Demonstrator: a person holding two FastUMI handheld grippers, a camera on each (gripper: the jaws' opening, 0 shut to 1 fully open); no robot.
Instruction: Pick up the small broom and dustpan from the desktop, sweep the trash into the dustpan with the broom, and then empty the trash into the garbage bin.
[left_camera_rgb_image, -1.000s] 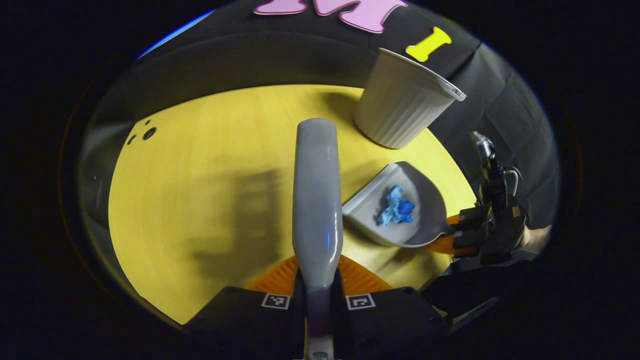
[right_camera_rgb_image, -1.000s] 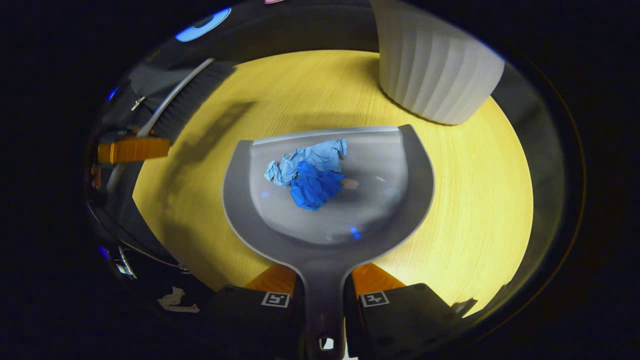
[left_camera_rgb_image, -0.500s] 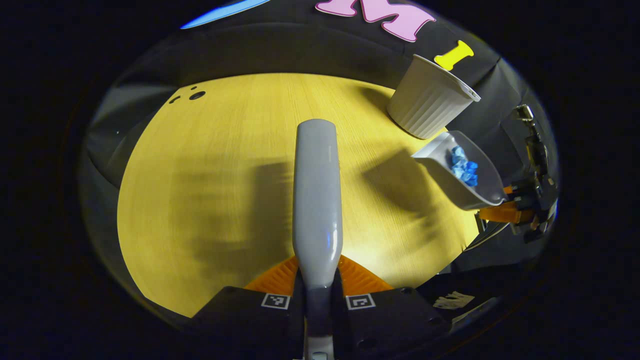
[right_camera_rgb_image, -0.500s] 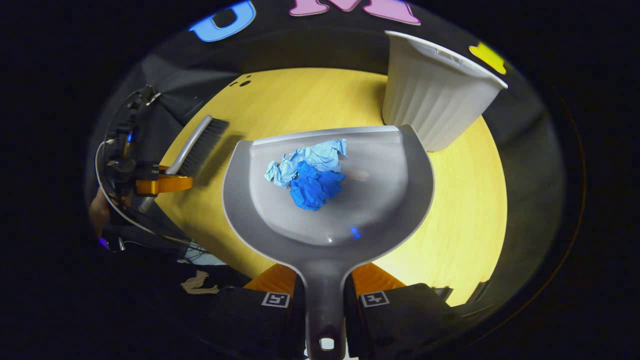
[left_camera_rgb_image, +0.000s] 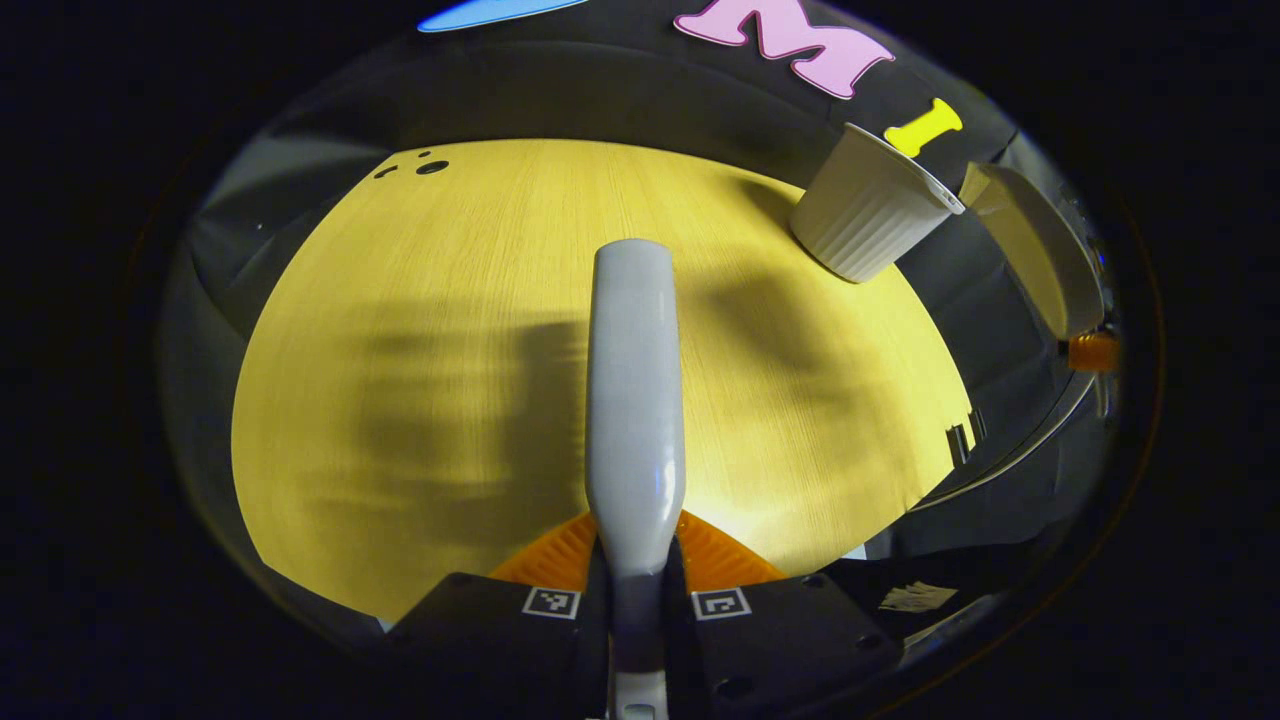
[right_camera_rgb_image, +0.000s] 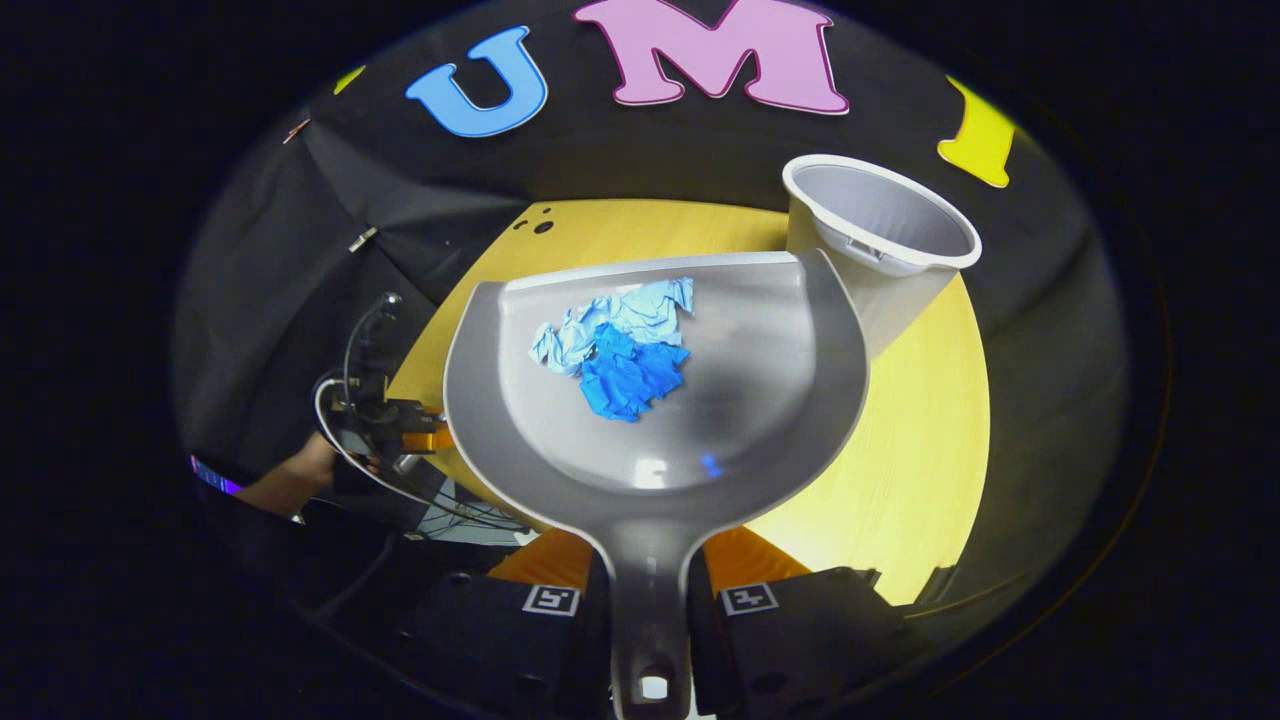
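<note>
I counted one broom (left_camera_rgb_image: 634, 400), and my left gripper (left_camera_rgb_image: 636, 600) had both fingers pinched on its grey handle, which ran straight ahead above the yellow desktop (left_camera_rgb_image: 450, 350) in the left gripper view. One dustpan (right_camera_rgb_image: 655, 400) sat in my right gripper (right_camera_rgb_image: 650, 598), whose two fingers pressed on the handle from either side. Inside the pan I made out two crumpled scraps lying touching each other: a pale blue one (right_camera_rgb_image: 620, 318) toward the front lip and a darker blue one (right_camera_rgb_image: 630, 375) just behind it. The pan was held in the air, off the desktop, its front right corner overlapping the single white ribbed garbage bin (right_camera_rgb_image: 880, 230) in the right gripper view. That bin stood upright near the far right edge of the desktop, its mouth open. In the left gripper view, the bin (left_camera_rgb_image: 868, 215) stood beyond the broom to the right, with the dustpan's underside (left_camera_rgb_image: 1035, 250) raised just beside its rim.
</note>
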